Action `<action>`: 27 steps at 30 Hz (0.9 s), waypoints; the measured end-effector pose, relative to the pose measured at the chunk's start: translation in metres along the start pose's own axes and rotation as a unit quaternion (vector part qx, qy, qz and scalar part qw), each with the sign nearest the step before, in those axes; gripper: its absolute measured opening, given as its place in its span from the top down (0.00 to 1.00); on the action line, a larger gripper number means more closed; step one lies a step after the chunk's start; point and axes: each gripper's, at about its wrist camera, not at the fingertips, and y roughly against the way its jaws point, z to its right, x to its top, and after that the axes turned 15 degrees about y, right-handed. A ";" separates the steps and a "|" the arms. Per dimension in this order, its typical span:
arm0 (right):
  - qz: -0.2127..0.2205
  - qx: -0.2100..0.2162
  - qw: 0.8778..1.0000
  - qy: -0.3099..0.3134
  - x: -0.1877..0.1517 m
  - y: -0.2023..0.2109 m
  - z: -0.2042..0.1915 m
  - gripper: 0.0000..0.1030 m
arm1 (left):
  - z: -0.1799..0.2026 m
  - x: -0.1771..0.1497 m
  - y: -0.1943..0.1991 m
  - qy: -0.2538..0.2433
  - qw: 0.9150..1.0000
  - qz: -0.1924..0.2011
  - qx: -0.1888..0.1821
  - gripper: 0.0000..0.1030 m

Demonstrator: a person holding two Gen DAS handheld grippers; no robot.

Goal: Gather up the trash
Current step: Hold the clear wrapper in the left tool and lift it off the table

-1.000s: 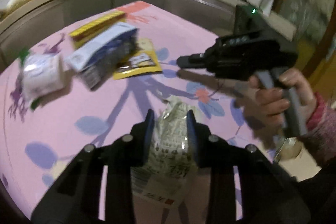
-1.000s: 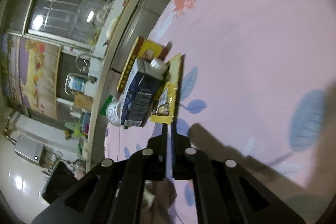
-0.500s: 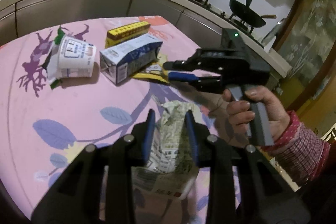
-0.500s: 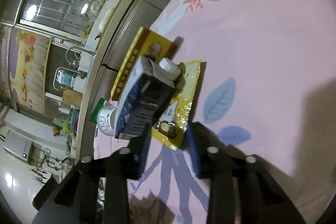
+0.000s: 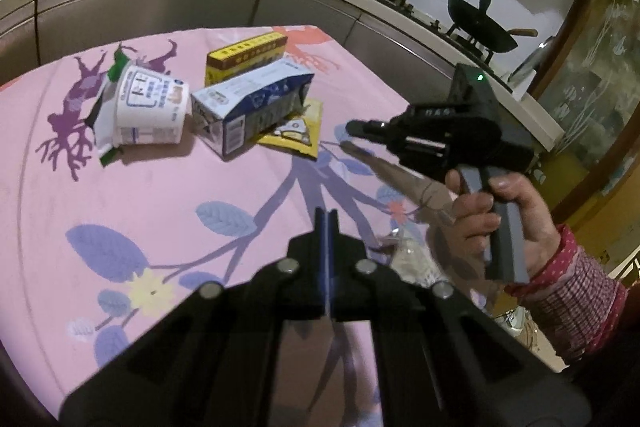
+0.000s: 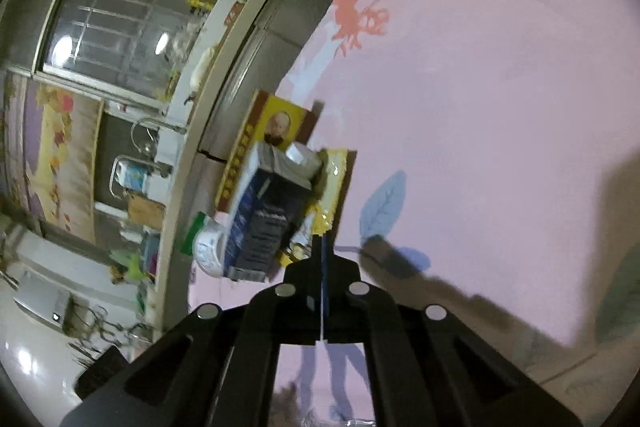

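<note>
Left wrist view: the left gripper (image 5: 327, 217) is hovering fully closed and empty, having just snapped together; the right gripper (image 5: 354, 126), likewise closed on nothing, is pointing at the yellow sachet (image 5: 298, 135) tucked under the milk carton (image 5: 256, 107), with the yogurt cup (image 5: 150, 109) lying left of the carton.

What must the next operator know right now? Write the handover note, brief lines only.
Left gripper: jaws just closed, shut, nothing between them.
Right gripper: jaws just closed, shut, empty, tips pointing at the yellow sachet; contact unclear.
On the pink tablecloth: yogurt cup on its side, milk carton lying partly on the sachet, yellow box behind the carton, crumpled wrapper just right of the left gripper.
Done: nothing visibly collected; no bin in view.
Left: pick up all five pieces.
</note>
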 end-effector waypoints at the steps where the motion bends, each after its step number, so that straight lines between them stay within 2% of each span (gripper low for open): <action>1: 0.001 0.005 1.000 0.000 0.001 0.002 -0.001 0.98 | 0.002 0.000 -0.001 0.000 1.000 -0.003 0.001 0.99; 2: 0.003 0.004 1.000 0.003 0.002 0.004 -0.002 0.96 | 0.004 -0.001 -0.002 0.000 1.000 -0.007 0.003 0.99; 3: 0.006 0.003 1.000 0.007 0.002 0.007 -0.003 0.82 | 0.006 -0.001 -0.004 0.000 1.000 -0.012 0.004 0.99; 4: 0.011 0.001 1.000 0.011 0.001 0.012 -0.004 0.53 | 0.009 -0.003 -0.007 0.001 1.000 -0.024 0.001 0.99; 5: 0.016 0.000 1.000 0.013 0.000 0.015 -0.006 0.39 | 0.012 -0.005 -0.010 0.003 0.999 -0.035 -0.002 0.97; 6: 0.026 -0.002 1.000 0.017 -0.003 0.021 -0.007 0.32 | 0.014 -0.008 -0.012 0.004 0.999 -0.042 -0.005 0.95; 7: 0.029 -0.005 0.999 0.027 -0.007 0.026 -0.009 0.32 | 0.018 -0.013 -0.016 0.004 0.999 -0.053 -0.008 0.85; 8: 0.025 -0.005 0.999 0.039 -0.009 0.029 -0.011 0.32 | 0.022 -0.017 -0.019 0.002 0.998 -0.062 -0.009 0.69; 10: 0.019 -0.011 0.998 0.061 -0.015 0.036 -0.013 0.32 | 0.031 -0.028 -0.028 -0.004 0.997 -0.077 -0.013 0.57; 14: 0.005 -0.002 0.998 0.063 -0.037 0.051 -0.005 0.32 | 0.049 -0.040 -0.048 -0.017 0.994 -0.107 -0.021 0.56; 16: 0.007 -0.007 0.998 0.065 -0.043 0.057 -0.004 0.32 | 0.055 -0.040 -0.062 -0.016 0.993 -0.119 -0.016 0.52; 19: 0.008 -0.013 0.997 0.070 -0.046 0.060 -0.003 0.32 | 0.061 -0.036 -0.081 -0.007 0.990 -0.138 -0.014 0.51; 21: 0.011 -0.017 0.997 0.075 -0.041 0.060 -0.007 0.32 | 0.064 -0.033 -0.088 -0.010 0.991 -0.131 -0.006 0.54; 22: 0.014 -0.025 0.996 0.086 -0.037 0.059 -0.012 0.32 | 0.065 -0.033 -0.092 -0.014 0.991 -0.132 -0.002 0.80; 24: 0.014 -0.032 0.994 0.104 -0.027 0.054 -0.019 0.32 | 0.062 -0.033 -0.091 -0.001 0.992 -0.129 -0.014 0.83; 27: 0.007 -0.021 0.993 0.112 -0.012 0.039 -0.033 0.32 | 0.055 -0.032 -0.075 0.002 0.994 -0.107 -0.009 0.84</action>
